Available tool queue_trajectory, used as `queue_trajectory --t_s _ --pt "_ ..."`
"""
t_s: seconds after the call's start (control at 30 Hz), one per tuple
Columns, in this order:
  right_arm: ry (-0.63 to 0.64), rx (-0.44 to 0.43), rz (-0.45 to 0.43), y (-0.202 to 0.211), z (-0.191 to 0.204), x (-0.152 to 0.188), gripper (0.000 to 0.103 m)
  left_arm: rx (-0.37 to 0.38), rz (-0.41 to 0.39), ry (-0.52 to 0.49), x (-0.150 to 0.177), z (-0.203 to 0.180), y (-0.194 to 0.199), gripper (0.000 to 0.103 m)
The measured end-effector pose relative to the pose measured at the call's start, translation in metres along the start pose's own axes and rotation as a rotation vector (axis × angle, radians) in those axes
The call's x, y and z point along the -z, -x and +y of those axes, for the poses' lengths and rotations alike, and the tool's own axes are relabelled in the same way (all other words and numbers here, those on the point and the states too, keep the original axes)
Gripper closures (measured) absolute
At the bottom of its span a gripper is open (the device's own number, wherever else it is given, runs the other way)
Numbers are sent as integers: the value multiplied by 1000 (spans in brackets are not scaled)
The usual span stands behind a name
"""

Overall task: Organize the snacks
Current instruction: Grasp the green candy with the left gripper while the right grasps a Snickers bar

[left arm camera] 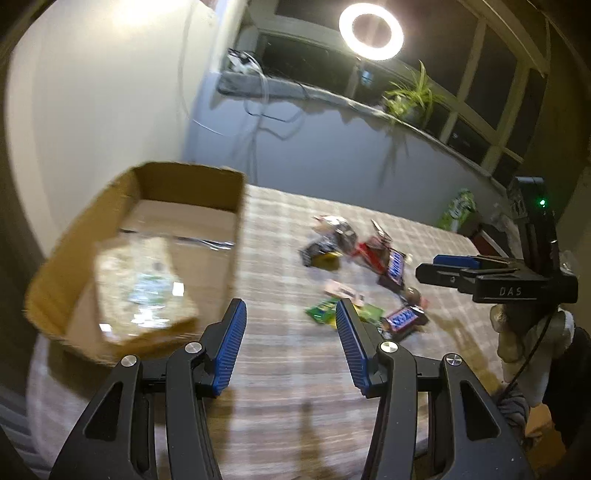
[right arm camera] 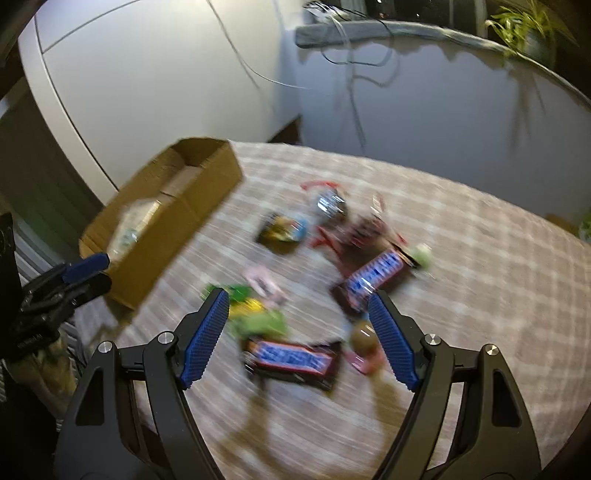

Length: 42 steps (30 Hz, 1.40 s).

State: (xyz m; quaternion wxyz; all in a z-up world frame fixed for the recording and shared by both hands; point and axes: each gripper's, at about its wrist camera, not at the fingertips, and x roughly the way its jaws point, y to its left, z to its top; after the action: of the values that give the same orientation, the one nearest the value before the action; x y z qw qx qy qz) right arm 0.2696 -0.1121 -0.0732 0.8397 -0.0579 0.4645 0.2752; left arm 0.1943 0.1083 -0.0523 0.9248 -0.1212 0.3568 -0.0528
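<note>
Dim room, motion-blurred fisheye views.
Lit by a glaring ring light above; snacks and cardboard box smeared, edges bent and dark-vignetted.

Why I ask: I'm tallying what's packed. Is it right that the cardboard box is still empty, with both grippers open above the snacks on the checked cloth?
Not quite. The cardboard box already holds one clear-wrapped packet, as the left wrist view shows. The rest stands: left gripper and right gripper are open, holding nothing, above the snacks.
</note>
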Motion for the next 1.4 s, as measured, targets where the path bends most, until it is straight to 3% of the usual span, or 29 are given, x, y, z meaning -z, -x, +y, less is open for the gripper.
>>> queue_trajectory --t_s 0.2,0.37,0.5,0.6,0.93,1.1,1.2,1.4 --pt "78 -21 29 -3 -1 23 27 38 63 -49 1 -22 -30 54" --pt "280 -32 66 -12 25 32 39 47 119 -69 0 -28 -53 56" --pt "451 -4 94 -25 41 32 40 31 153 -89 1 -30 -67 58" --pt "506 -6 111 -32 41 29 40 9 173 -106 0 -31 -77 61" --pt "506 -157 170 -47 32 22 40 -19 225 -149 0 -35 -103 64" --pt "538 -175 195 -51 36 26 48 -25 225 -175 -3 -39 -110 65" --pt "522 -202 213 -50 32 28 54 -22 226 -189 -3 -41 -110 72" --pt "480 -209 239 -49 21 36 61 -16 227 -200 -2 -40 -111 75"
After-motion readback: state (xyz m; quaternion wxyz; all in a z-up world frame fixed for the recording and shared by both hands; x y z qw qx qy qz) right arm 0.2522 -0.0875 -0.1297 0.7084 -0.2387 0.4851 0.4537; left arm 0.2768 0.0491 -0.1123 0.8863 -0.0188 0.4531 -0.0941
